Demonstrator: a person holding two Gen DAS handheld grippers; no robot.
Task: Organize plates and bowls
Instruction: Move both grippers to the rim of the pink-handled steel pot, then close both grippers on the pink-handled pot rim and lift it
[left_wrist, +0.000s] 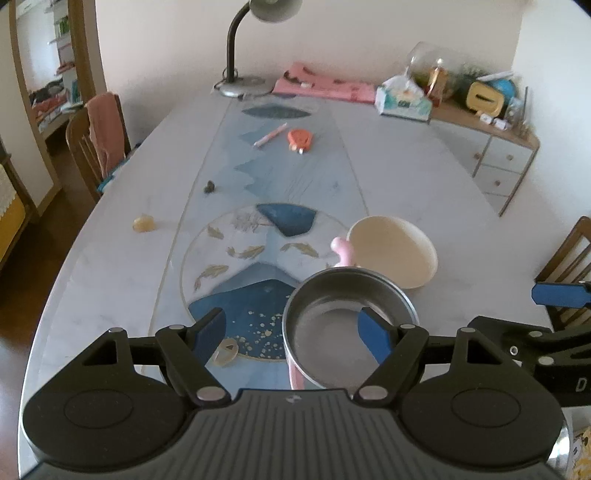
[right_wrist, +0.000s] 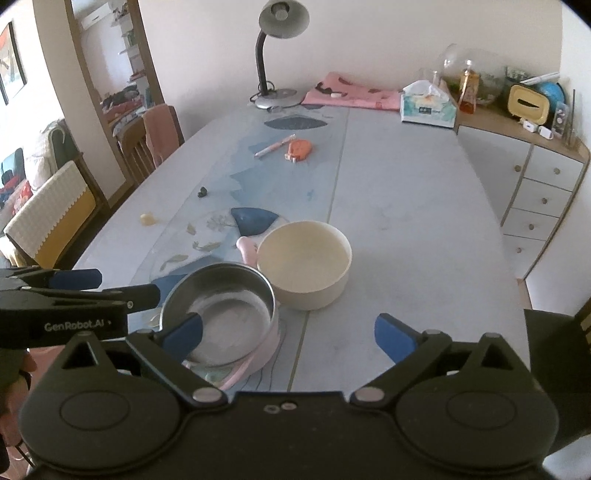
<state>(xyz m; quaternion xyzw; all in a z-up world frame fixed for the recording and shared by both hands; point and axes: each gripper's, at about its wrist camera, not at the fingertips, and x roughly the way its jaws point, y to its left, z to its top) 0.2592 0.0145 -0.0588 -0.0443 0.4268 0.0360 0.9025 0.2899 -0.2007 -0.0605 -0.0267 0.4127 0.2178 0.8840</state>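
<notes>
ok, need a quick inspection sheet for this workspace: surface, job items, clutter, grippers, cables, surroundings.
Surface: pale marble-look oval table with a blue patterned centre strip.
Job's things: round steel bowl sitting in a pink plastic dish; cream round bowl just behind it, a pink handle at its left.
Clutter: pink pen, orange tape measure, small dark lump, yellow lump, tissue box, pink cloth.
Grippers: left gripper open, jaws straddling the steel bowl's near rim; right gripper open, holding nothing.
Cables: dark cord at the grey desk lamp base.
Surroundings: wooden chairs, white drawer cabinet.
</notes>
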